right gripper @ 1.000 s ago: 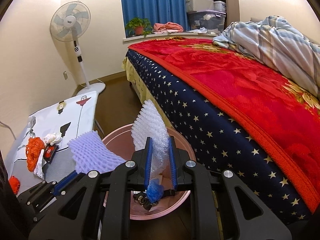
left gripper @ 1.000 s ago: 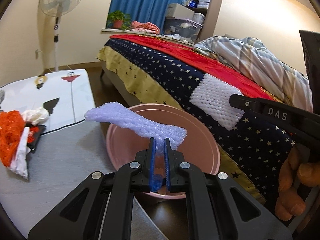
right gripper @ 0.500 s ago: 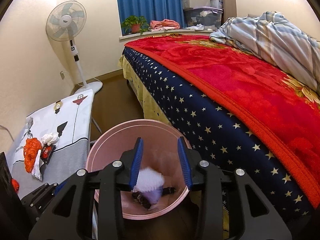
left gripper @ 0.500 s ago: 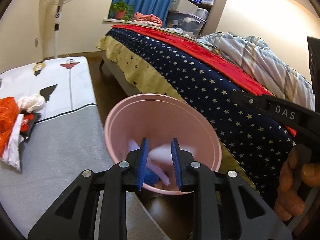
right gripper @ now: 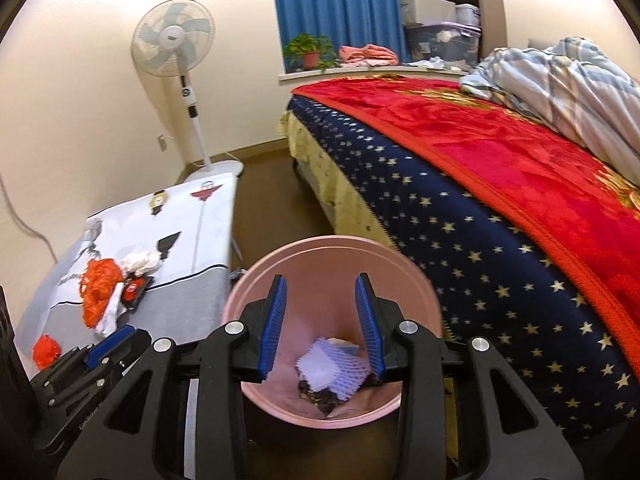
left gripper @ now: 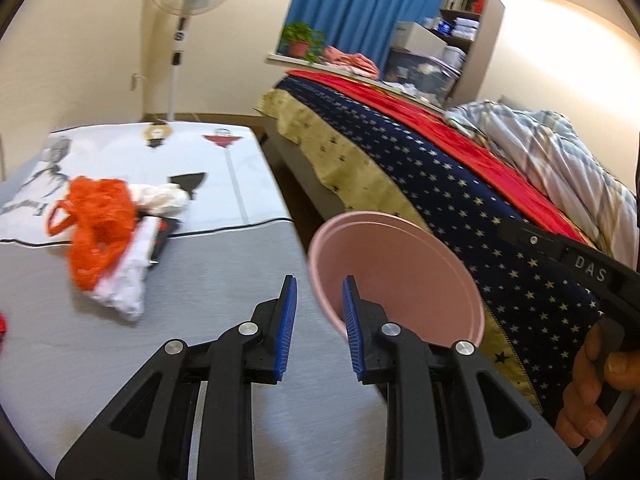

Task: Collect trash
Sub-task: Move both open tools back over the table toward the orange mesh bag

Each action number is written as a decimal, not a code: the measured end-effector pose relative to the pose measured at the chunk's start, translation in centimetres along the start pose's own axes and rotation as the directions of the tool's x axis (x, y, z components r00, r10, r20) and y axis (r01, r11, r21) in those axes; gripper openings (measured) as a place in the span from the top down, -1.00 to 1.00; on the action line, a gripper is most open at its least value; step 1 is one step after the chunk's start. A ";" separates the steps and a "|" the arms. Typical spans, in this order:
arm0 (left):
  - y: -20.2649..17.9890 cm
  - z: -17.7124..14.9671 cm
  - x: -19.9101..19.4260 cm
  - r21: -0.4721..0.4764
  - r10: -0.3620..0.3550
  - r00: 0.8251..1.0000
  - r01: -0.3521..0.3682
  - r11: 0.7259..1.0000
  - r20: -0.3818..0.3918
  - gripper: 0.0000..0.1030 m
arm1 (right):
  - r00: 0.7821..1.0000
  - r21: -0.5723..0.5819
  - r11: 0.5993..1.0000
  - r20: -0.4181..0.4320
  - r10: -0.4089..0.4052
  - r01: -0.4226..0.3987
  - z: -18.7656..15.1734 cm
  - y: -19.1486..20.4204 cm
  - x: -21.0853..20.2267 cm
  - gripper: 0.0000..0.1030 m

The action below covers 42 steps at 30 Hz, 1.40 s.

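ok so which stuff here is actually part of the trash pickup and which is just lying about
Part of the job:
- pink bin
- foam nets in the bin
- orange bag
- white wrappers

Just lying about:
- fan
- potted plant
- striped quilt

A table [left gripper: 224,280] with a grey and white printed cover fills the lower left of the left wrist view; on its left part lie an orange net bag [left gripper: 98,220], white crumpled paper [left gripper: 160,198], a white bag [left gripper: 124,284] and a small black and red packet [left gripper: 164,236], all bunched together and touching. A pink bin [right gripper: 332,256] stands on the brown floor [right gripper: 272,200] at lower centre of the right wrist view, between the table and the bed [right gripper: 500,208]. On the bed lie a star-patterned navy cover [right gripper: 480,264], a red blanket [right gripper: 520,168] and, upper right, a striped quilt [right gripper: 560,76].
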<state>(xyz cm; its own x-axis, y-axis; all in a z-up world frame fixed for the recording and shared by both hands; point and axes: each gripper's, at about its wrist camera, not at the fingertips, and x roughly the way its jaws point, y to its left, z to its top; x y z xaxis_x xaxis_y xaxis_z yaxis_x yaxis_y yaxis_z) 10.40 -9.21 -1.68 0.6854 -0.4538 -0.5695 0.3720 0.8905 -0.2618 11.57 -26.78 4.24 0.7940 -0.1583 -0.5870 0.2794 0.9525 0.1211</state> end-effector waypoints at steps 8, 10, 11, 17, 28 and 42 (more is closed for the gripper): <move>3.3 -0.1 -2.1 -0.025 0.103 0.994 -0.102 0.994 0.036 0.54 | 0.994 -0.026 0.994 -0.001 0.107 -0.107 -0.6 3.7 0.5 0.31; 4.5 0.0 -2.7 -0.056 0.135 0.990 -0.132 0.990 0.050 0.54 | 0.990 -0.037 0.990 -0.004 0.139 -0.139 -0.8 4.7 0.7 0.31; 5.1 0.0 -2.9 -0.068 0.151 0.987 -0.147 0.987 0.056 0.54 | 0.987 -0.045 0.986 -0.004 0.160 -0.160 -0.9 5.4 0.9 0.36; 8.3 0.0 -4.3 -0.137 0.281 0.957 -0.269 0.953 0.070 0.54 | 0.963 -0.072 0.960 -0.025 0.268 -0.270 -1.9 8.9 2.3 0.45; 13.0 0.0 -6.8 -0.257 0.446 0.890 -0.410 0.875 0.098 0.55 | 0.899 -0.069 0.899 -0.107 0.424 -0.432 -3.9 14.9 6.0 0.45; 15.5 0.0 -6.3 -0.293 0.467 0.880 -0.424 0.857 0.091 0.55 | 0.839 -0.030 0.857 -0.229 0.494 -0.514 -6.2 19.4 10.6 0.24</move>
<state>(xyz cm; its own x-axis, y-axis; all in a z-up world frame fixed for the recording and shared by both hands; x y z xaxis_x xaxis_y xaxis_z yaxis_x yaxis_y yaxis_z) 11.85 7.42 -2.16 0.8336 0.0138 -0.5522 -0.1559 0.9649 -0.2112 22.03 -8.35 -4.57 0.6805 0.3976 -0.6155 -0.1846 0.9059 0.3811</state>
